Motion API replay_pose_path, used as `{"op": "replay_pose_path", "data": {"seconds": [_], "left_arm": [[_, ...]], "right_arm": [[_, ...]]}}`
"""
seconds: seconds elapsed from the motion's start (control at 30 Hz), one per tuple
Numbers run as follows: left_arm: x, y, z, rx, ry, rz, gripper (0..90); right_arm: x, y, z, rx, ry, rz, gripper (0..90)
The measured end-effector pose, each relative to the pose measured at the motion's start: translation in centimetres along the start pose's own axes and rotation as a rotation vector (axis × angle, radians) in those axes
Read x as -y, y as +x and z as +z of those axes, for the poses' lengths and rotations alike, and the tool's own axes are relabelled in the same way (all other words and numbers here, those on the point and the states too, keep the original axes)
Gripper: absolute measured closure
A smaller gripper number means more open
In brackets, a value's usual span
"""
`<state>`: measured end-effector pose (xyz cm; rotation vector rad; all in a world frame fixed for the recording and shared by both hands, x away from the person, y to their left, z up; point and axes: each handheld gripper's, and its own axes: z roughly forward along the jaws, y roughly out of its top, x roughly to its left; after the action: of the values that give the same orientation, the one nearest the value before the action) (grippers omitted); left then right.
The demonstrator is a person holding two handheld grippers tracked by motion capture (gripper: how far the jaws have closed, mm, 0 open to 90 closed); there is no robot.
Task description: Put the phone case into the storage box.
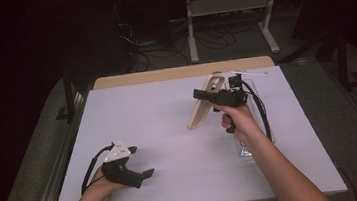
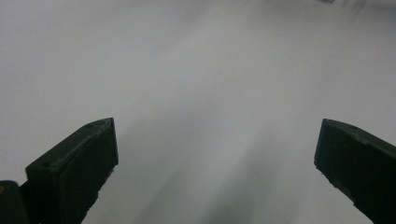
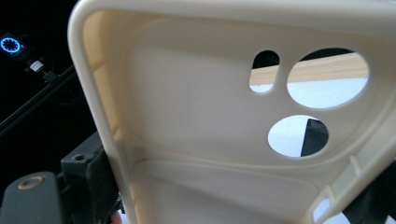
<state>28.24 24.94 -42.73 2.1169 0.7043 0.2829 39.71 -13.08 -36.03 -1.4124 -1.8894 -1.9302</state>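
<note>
Cream plastic is what the right gripper (image 1: 205, 96) grips: a phone case (image 1: 203, 105), clamped by its long edges and lifted so that it leans over the desk (image 1: 169, 131) at about one o'clock from the centre, its lower end close to or on the white surface. The right gripper view looks into the hollow inside of the phone case (image 3: 210, 121), with its round camera cut-outs (image 3: 327, 77) toward the upper right and a black jaw pressed against each side rim. I judge the pick-up done and the placing or fitting left to do.

At about four o'clock, under the right forearm, a clear plastic tray (image 1: 245, 146) lies on the desk; what it contains I cannot tell. A thin white stick (image 1: 250, 73) lies near twelve o'clock.

At about seven o'clock the left gripper (image 1: 144, 175) rests low with nothing in it; in its own view the left gripper (image 2: 215, 163) stands wide over the bare surface.
</note>
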Motion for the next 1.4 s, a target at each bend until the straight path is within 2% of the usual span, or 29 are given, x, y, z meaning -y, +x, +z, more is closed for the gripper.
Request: {"op": "replay_pose_path", "data": {"seconds": [0.07,0.13,0.6,1.4], "left_arm": [[0.0,0.2,-0.1,-0.003,0.022,0.024,0.0],[0.0,0.0,0.0,-0.001,0.004,0.003,0.0],[0.0,0.0,0.0,0.0,0.018,0.016,0.0],[0.0,0.0,0.1,0.004,0.019,0.017,0.0]], "right_arm": [[-0.2,-0.2,-0.3,0.002,-0.006,-0.001,9.7],[-0.3,-0.3,-0.6,0.005,-0.016,0.002,9.7],[-1.8,-1.4,-2.9,0.042,-0.07,0.01,9.7],[-3.7,-4.0,-7.5,0.131,-0.169,0.061,9.7]]}}
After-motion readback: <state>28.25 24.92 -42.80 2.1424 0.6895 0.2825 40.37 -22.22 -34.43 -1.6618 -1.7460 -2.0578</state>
